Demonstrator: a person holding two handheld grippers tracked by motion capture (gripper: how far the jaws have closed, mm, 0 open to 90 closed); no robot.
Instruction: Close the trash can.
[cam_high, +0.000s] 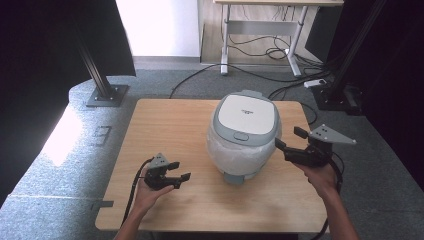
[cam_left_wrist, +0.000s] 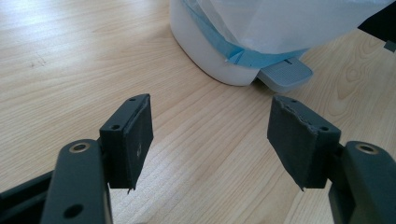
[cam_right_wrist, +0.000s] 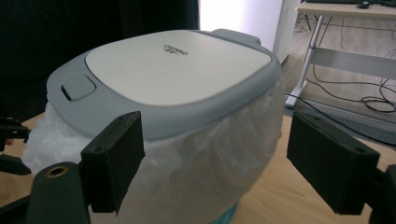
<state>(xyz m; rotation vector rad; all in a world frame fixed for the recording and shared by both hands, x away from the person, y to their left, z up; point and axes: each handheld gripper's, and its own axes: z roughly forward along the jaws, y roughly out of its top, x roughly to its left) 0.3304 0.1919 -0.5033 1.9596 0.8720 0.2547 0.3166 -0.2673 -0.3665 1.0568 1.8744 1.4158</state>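
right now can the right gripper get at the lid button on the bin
Probably yes. The right gripper hangs open beside the bin, level with its grey lid. The button sits on the lid's front rim with nothing over it, though the gripper would have to rise and swing round.

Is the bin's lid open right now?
No, the grey lid sits flat and shut on the white bin, over the bag's edge.
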